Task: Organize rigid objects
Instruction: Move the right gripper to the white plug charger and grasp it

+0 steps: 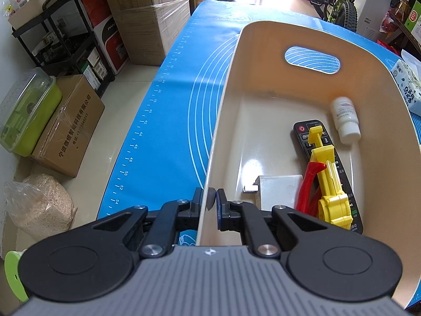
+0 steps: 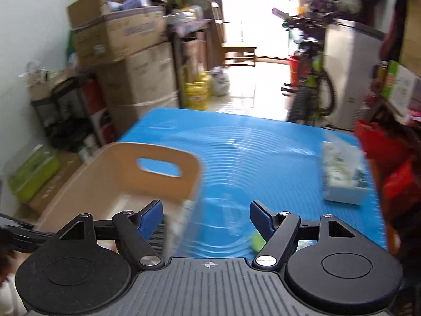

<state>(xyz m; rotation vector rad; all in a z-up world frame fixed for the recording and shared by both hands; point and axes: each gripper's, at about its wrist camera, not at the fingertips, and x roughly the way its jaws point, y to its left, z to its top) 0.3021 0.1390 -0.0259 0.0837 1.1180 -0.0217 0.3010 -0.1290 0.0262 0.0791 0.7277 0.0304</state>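
1. We see the beige bin (image 1: 276, 36) on the counter (image 1: 179, 84) with its blue mat, already loaded: black remote (image 1: 305, 134), yellow-and-red toy tool (image 1: 326, 173) lying across the remote, white bottle (image 1: 346, 117) against the far right wall, white adapter block (image 1: 279, 189) near the close end. So most of the sorting looks done.
2. Left tongs (image 1: 209, 197) are pinched shut on the bin's near-left wall, one finger outside, one inside. We read that as steadying or shifting the bin, not placing an item.
3. Right tongs (image 2: 206, 216) are spread wide with nothing between them, hovering over the mat just beside the bin (image 2: 168, 155). The right view is heavily blurred.
4. Left to do, as far as we can tell: a small green thing (image 2: 257, 241) sits on the mat by the right tongs' finger, too blurred to identify. Could be the next pick.
5. Tissue pack (image 2: 342, 179) stays out on the counter, well apart from the bin; soft, so probably not part of the job.
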